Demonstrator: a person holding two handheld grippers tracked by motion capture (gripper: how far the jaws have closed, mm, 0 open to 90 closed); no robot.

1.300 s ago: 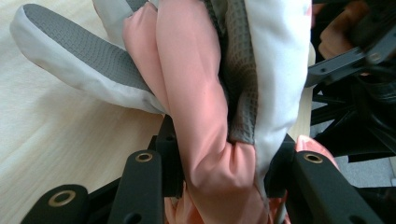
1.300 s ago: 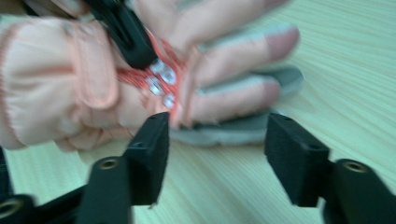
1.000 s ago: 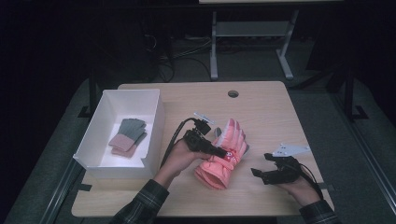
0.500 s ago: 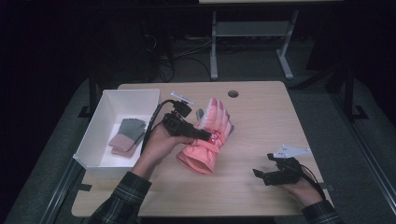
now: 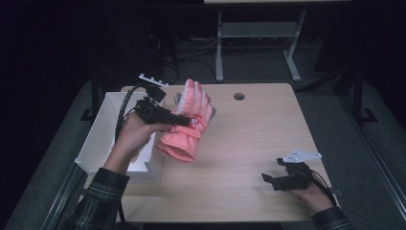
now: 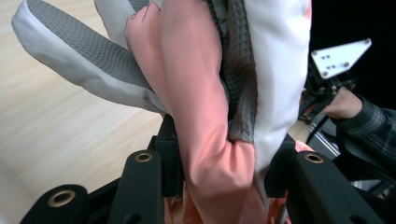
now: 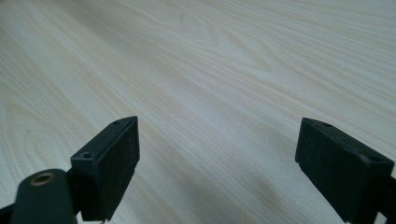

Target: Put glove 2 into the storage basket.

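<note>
From the high view, the left claw [image 5: 184, 122] pinches a pink glove [image 5: 187, 125] at about its middle and holds it off the bench [image 5: 249, 143], fingers pointing away from the person and cuff hanging toward them. The glove hangs just beside the right wall of the white box [image 5: 103, 139], likely because the box is where it is meant to go. The right claw [image 5: 269, 180] rests low at the near right of the bench, well apart from the glove, apparently kept out of the way while the other hand does the carrying.

In the left gripper view, the jaws press on bunched pink and white fabric with a grey textured palm [image 6: 210, 116], so the grip takes a thick fold, which probably keeps the soft glove from slipping out. The other hand [image 6: 343, 100] shows farther off at the right.

In the right gripper view, the jaws stand spread wide with nothing between them, above bare wood [image 7: 210, 84].
</note>
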